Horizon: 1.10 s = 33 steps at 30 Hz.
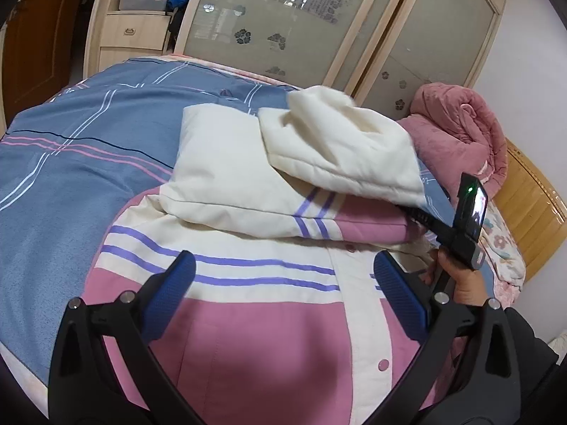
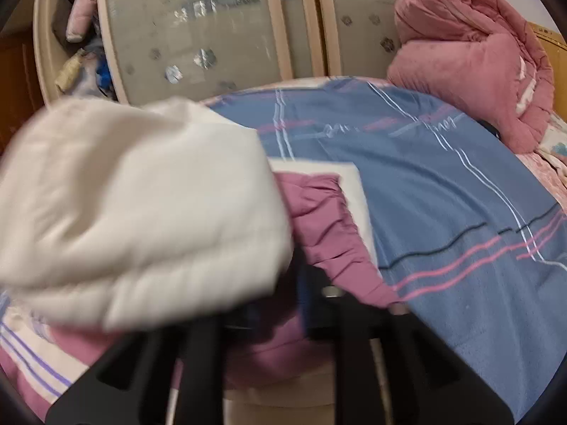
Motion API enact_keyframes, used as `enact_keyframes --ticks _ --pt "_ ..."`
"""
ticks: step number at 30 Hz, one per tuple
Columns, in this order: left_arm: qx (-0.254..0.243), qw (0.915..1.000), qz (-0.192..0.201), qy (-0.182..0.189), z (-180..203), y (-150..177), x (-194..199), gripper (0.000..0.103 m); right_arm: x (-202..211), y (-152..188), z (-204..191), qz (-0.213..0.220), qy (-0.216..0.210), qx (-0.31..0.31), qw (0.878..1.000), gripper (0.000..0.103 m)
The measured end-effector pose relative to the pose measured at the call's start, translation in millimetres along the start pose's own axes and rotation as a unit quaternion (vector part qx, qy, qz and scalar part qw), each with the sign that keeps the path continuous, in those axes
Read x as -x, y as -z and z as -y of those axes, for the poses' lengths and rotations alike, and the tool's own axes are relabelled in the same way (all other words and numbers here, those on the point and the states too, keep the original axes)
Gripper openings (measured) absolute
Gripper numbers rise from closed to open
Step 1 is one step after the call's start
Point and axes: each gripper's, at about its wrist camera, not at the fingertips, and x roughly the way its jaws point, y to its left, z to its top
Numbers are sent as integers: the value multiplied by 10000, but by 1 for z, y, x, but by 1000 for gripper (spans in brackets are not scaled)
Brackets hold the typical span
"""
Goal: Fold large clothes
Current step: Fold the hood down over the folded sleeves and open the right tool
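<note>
A large padded jacket [image 1: 269, 318], pink and cream with purple stripes and pink snaps, lies on the bed. One sleeve [image 1: 226, 180] is folded across it. My left gripper [image 1: 283, 294] is open and empty just above the jacket's front. My right gripper [image 2: 283, 304] is shut on the jacket's cream hood [image 2: 141, 212] and holds it lifted over the jacket; the hood also shows in the left wrist view [image 1: 340, 141], blurred by motion. The right gripper's body [image 1: 460, 226] shows at the jacket's right edge.
The bed carries a blue plaid cover [image 1: 71, 163] [image 2: 460, 212]. A rolled pink quilt [image 1: 460, 124] [image 2: 471, 53] sits at the head by the wooden headboard [image 1: 531, 212]. A wardrobe with frosted sliding doors [image 1: 283, 17] stands behind the bed.
</note>
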Motion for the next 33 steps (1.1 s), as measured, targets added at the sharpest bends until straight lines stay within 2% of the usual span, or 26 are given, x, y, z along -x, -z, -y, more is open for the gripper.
enact_keyframes --ticks 2,4,5,6,8,9,10,12,14,16,17,18,19,20,22,25,26,27,31,33 --pt "-12 10000 21 3 0 1 1 101 25 1 0 322 177 -92 9993 98" --pt "21 10000 12 8 -3 1 1 101 46 4 3 268 13 -246 9993 99" --pt "48 10000 8 19 -6 0 1 101 57 9 6 133 -243 -510 9983 99" --pt "74 10000 7 25 -9 0 2 101 73 16 9 189 -734 -924 9928 99" --pt "154 9999 34 42 -16 -2 4 101 93 29 5 327 -1523 -1431 9774 99" --pt "182 9998 50 50 -18 -3 5 101 99 34 -4 379 -1992 -1662 9650 99" --pt "233 9997 78 58 -21 -4 7 101 101 35 -13 402 -2233 -1790 9573 99" --pt "322 9994 120 66 -25 -7 10 101 90 32 -41 268 -2871 -2108 9340 99" --pt "384 9991 138 87 -26 -8 13 101 72 26 -67 21 -3190 -2272 9201 99" --pt "397 9990 168 84 -28 -9 16 101 47 16 -90 35 -3225 -2425 9150 98" --pt "387 9991 186 62 -29 -9 18 101 32 12 -96 56 -3162 -2514 9147 88" --pt "393 9990 202 49 -30 -10 20 101 21 10 -96 54 -3122 -2619 9132 69" --pt "409 9989 215 48 -31 -10 22 101 8 11 -98 -26 -3096 -2836 9076 54" --pt "425 9988 226 52 -32 -10 23 101 -4 15 -97 -209 -3080 -3125 8983 24" --pt "421 9988 251 51 -34 -11 27 101 -3 24 -100 -299 -3106 -3360 8887 20" --pt "397 9988 299 35 -35 -12 31 101 26 46 -119 -333 -2959 -2888 9099 18" --pt "386 9988 305 43 -36 -13 32 101 33 56 -120 -368 -2870 -2891 9125 18" --pt "384 9988 308 45 -36 -13 33 101 40 68 -117 -411 -2734 -2973 9139 18" --pt "415 9987 295 46 -41 -13 36 101 41 125 -91 -728 -2271 -3490 9063 17" --pt "405 9988 287 45 -42 -13 37 101 37 136 -85 -754 -2214 -3485 9077 15"
